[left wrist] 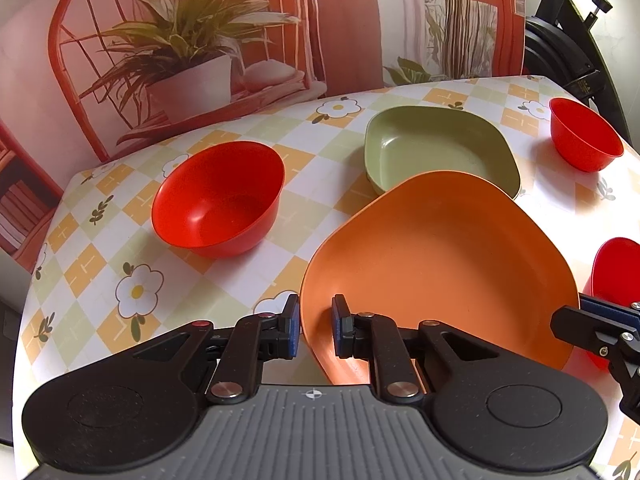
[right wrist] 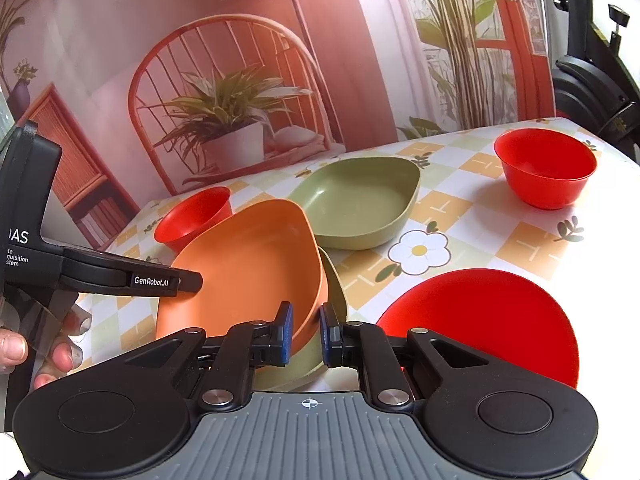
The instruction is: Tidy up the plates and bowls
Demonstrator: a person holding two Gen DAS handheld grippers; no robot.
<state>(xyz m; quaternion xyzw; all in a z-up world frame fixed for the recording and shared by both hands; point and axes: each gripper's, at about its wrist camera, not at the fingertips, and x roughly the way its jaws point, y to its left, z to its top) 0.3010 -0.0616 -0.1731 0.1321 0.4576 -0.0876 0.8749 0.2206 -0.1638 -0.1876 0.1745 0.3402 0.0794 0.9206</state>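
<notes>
An orange plate [left wrist: 436, 264] is tilted, and my left gripper [left wrist: 316, 326] is shut on its near-left rim. In the right wrist view the orange plate [right wrist: 248, 272] rests inside a green plate [right wrist: 334, 280], and my right gripper [right wrist: 306, 332] is shut on its right wall. The left gripper [right wrist: 168, 280] reaches over its left rim, and the right gripper [left wrist: 580, 316] shows at the plate's right edge. A second green plate [left wrist: 436, 148] [right wrist: 360, 208] lies further back. Red bowls stand at the left [left wrist: 218, 200] [right wrist: 196, 212], the far right [left wrist: 584, 136] [right wrist: 544, 168] and close on the right [left wrist: 616, 272] [right wrist: 480, 320].
The table [left wrist: 100, 260] has a checked cloth with flowers; its left and far edges are near the bowls. A printed backdrop with a chair and plant stands right behind it. A black metal stand [left wrist: 572, 40] is at the back right. A hand [right wrist: 24, 352] holds the left gripper.
</notes>
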